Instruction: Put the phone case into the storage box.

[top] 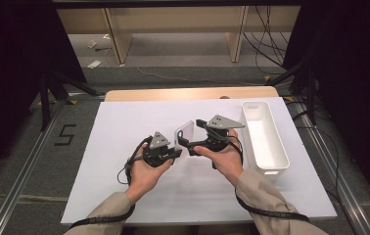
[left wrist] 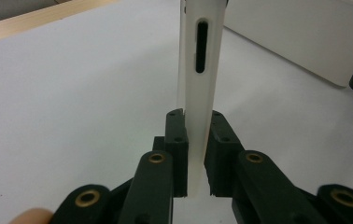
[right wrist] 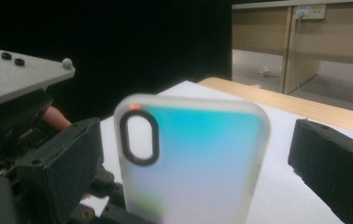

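Observation:
A white translucent phone case [top: 186, 132] with an oval camera cutout stands upright above the white table sheet [top: 124, 147]. My left gripper [top: 174, 151] is shut on its lower end; in the left gripper view its jaws pinch the thin edge of the case [left wrist: 209, 102] just below a side slot. My right gripper [top: 191, 133] is open. In the right gripper view the case [right wrist: 198, 154] stands between its two black fingers [right wrist: 338, 163], which are spread wide and do not touch it.
A long white bin [top: 264, 142] lies on the table to the right of both grippers, its side wall [left wrist: 305, 37] close behind the case. The wooden table edge [top: 188, 93] runs along the far side. Shelving and cables lie beyond.

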`<action>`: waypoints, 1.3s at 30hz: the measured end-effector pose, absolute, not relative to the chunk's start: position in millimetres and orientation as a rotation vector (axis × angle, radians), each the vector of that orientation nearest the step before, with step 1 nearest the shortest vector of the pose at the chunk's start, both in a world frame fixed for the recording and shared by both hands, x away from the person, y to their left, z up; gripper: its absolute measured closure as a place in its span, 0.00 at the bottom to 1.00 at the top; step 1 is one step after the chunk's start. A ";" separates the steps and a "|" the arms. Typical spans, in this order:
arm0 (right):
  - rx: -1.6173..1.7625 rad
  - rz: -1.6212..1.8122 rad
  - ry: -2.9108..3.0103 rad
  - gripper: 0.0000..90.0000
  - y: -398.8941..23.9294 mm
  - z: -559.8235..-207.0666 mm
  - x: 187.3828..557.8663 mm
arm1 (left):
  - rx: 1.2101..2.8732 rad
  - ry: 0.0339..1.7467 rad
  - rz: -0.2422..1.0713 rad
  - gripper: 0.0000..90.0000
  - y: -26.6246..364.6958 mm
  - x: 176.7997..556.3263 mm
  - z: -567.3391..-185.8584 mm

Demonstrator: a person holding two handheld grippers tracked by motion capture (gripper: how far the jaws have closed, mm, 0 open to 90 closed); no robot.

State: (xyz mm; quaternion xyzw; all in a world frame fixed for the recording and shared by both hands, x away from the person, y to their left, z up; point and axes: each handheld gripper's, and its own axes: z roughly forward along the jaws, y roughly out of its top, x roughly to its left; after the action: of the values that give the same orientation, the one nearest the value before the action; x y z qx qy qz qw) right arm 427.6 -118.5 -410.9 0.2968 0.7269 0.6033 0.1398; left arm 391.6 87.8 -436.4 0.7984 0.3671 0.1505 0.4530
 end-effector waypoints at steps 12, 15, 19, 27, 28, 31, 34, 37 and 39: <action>0.905 1.745 2.072 0.09 -118.3 -415.7 429.4 | 1.979 0.895 0.366 0.90 79.3 390.3 -436.8; 0.903 1.745 2.071 0.10 -117.4 -415.7 428.9 | 1.979 0.892 0.364 0.90 79.2 390.2 -436.8; 0.899 1.744 2.063 0.13 -117.1 -416.0 428.6 | 1.977 0.890 0.363 0.90 78.9 389.9 -436.6; 0.900 1.757 2.056 0.19 -116.9 -416.4 428.2 | 1.974 0.889 0.361 0.89 79.0 390.0 -436.4; 0.897 1.762 2.056 0.19 -116.9 -416.5 428.3 | 1.974 0.888 0.360 0.89 79.0 390.1 -436.4; 0.900 1.763 2.056 0.20 -117.0 -416.4 428.2 | 1.973 0.887 0.359 0.89 79.0 390.1 -436.3; 0.901 1.763 2.058 0.20 -117.1 -416.2 428.2 | 1.972 0.887 0.357 0.89 79.1 390.1 -436.4; 0.902 1.760 2.060 0.20 -117.3 -415.7 427.9 | 1.969 0.883 0.353 0.89 79.1 390.2 -436.4; 0.908 1.760 2.057 0.20 -117.7 -415.1 427.6 | 1.963 0.873 0.341 0.89 79.0 390.4 -436.1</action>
State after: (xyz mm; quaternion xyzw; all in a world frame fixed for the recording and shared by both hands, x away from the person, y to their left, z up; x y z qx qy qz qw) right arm 427.6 -117.7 -415.1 0.3148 0.7130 0.6101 0.1427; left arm 390.4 79.0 -436.1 0.7990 0.3555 0.1390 0.4647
